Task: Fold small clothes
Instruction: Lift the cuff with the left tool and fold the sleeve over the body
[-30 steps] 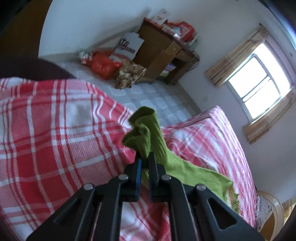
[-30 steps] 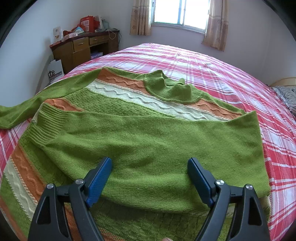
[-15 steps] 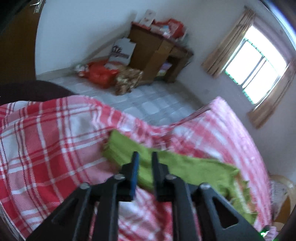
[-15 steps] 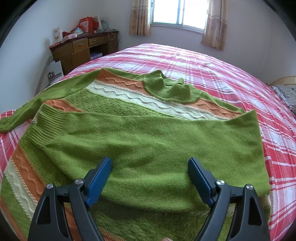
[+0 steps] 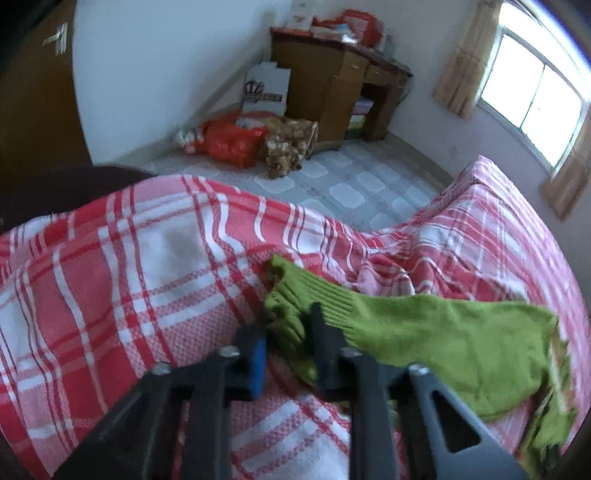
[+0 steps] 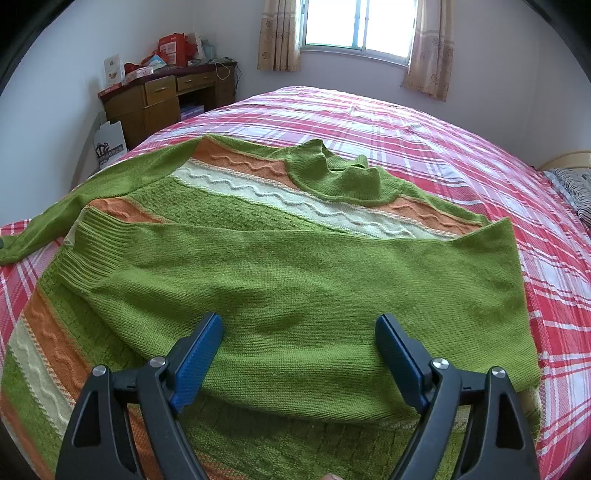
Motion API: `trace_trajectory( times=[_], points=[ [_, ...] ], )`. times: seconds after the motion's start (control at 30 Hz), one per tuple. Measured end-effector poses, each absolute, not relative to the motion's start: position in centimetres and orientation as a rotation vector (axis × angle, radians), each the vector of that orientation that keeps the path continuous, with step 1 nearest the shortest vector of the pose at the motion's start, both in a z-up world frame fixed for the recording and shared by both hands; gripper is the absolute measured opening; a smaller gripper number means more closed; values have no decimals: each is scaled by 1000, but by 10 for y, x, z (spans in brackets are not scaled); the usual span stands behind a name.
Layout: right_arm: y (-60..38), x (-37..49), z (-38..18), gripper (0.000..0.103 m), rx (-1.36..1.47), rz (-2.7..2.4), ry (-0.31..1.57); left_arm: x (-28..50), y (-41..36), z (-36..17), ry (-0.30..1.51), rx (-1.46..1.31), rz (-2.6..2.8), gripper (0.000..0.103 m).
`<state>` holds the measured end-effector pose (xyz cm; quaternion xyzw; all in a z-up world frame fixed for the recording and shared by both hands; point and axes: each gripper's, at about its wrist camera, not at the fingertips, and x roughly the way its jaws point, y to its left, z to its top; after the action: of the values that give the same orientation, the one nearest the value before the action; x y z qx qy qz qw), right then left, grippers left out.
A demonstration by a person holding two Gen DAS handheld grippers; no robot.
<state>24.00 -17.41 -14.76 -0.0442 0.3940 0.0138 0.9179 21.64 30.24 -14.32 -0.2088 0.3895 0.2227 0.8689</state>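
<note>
I am looking down at a bed with a red and white checked sheet. A green sweater with orange and cream wavy stripes lies flat on it, and its neck points toward the window.

One sleeve is folded across the body of the sweater. My right gripper hangs just over that folded sleeve. Its jaws stand wide apart and they hold nothing. The blue pads sit on either side of the green knit, and I see no pinch in the cloth.

The other sleeve stretches out to the side, toward the edge of the bed. Its ribbed cuff lies bunched on the sheet. My left gripper is down at that cuff. Its jaws have just been closing, and the crumpled cuff is between them. This view is blurry, so I think the pads are pressing on the cuff, but I am not fully sure.

Past the edge of the bed I see a tiled floor. A wooden desk stands by the wall with things piled on top. An orange bag lies on the floor near it.
</note>
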Motion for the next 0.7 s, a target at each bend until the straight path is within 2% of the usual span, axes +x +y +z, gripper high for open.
trace_trajectory(
  times=[0.4,0.7],
  points=[
    [-175,240,-147,85,-92,28,810,179,290,-66,651,-493,298,9],
    [-176,240,-142,85,-99,60,832,182,232,4,570,-555,76,9]
  ],
)
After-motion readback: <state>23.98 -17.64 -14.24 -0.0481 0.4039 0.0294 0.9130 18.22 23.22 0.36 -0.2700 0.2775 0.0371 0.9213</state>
